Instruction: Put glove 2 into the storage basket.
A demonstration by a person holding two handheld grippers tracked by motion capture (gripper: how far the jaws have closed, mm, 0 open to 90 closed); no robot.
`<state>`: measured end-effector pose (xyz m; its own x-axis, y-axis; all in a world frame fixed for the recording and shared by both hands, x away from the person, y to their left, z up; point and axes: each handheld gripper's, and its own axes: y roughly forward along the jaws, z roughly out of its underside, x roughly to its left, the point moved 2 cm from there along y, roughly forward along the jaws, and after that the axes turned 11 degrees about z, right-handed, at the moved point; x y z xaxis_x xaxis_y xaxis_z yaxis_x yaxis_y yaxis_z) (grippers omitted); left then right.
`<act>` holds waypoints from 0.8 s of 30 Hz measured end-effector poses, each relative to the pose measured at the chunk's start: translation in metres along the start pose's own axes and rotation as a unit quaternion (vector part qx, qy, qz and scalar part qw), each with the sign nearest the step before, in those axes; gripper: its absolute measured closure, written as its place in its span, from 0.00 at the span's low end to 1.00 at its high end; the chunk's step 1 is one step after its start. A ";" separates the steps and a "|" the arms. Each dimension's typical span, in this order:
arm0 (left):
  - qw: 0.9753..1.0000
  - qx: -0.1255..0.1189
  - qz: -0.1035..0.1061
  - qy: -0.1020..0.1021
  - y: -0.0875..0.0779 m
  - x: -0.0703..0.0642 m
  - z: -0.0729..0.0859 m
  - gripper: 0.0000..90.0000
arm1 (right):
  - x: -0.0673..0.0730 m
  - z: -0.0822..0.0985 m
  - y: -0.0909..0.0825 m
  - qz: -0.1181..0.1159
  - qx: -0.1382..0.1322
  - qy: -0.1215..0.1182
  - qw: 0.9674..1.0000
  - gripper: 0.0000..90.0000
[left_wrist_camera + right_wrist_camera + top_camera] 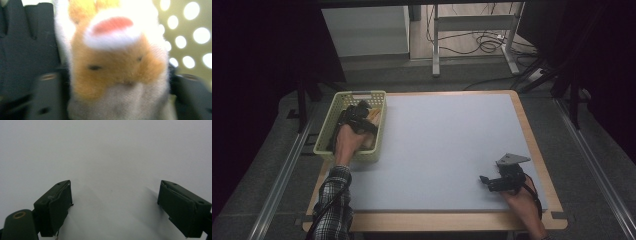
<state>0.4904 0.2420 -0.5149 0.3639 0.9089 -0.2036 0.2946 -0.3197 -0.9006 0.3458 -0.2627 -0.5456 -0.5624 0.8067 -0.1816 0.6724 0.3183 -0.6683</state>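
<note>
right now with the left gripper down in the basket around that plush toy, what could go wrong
1. The plush toy sits between the left gripper's jaws, but they stand apart beside it; closing on soft fur alone might give a weak hold that slips on lifting.
2. A black glove lies right beside the toy; the jaw on that side could pinch it too.
3. The basket is light-looking and near the table edge; a snag could drag it.
</note>
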 end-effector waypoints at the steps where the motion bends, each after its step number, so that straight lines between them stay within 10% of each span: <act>1: 1.000 -0.006 -0.004 0.003 -0.004 0.000 0.000 0.21 | 0.000 0.000 0.000 0.000 0.000 0.000 1.000 0.13; 8: 0.997 -0.072 -0.001 0.013 -0.052 0.002 0.004 0.20 | 0.000 0.000 0.000 0.000 0.000 0.000 1.000 0.13; 10: 0.996 -0.084 -0.020 0.000 -0.060 0.007 0.007 0.51 | 0.000 0.000 0.000 0.000 0.000 0.000 1.000 0.13; 11: 0.996 -0.080 -0.032 -0.006 -0.060 0.011 0.009 0.51 | 0.000 0.000 0.000 0.000 0.000 0.000 1.000 0.13; 16: 0.998 -0.020 -0.052 -0.020 -0.026 0.023 0.014 0.81 | 0.000 0.000 0.000 0.000 0.000 0.000 1.000 0.13; 24: 0.999 -0.018 -0.030 -0.012 -0.003 0.011 0.005 0.91 | 0.000 0.000 0.000 0.000 0.000 0.000 1.000 0.13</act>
<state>0.4893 0.2548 -0.5163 0.3227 0.9330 -0.1592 0.3475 -0.2732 -0.8970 0.3459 -0.2627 -0.5456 -0.5625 0.8068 -0.1809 0.6717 0.3184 -0.6689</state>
